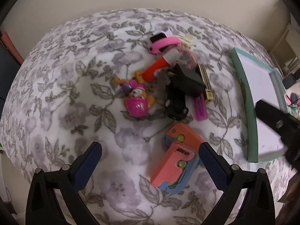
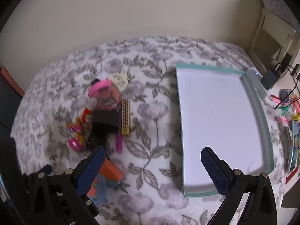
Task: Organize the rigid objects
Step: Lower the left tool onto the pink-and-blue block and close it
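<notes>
Left gripper [image 1: 150, 151] fingers spread wide, nothing held; the orange-and-blue folding plastic toy [image 1: 175, 158] is seen between them on the floral bedspread [image 1: 56, 93]. Right gripper [image 2: 152, 157] likewise spread, empty, poised above the near edge of the teal-rimmed white tray [image 2: 221, 123].

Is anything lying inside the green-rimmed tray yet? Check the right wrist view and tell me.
No. The tray shows only its bare white floor, while the toys, such as the orange and blue block, lie on the floral cloth beside it.

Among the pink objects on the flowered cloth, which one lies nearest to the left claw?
The salmon-pink and blue folding toy, right beside the left claw; the pink cartoon figure and pink cutter lie farther away.
</notes>
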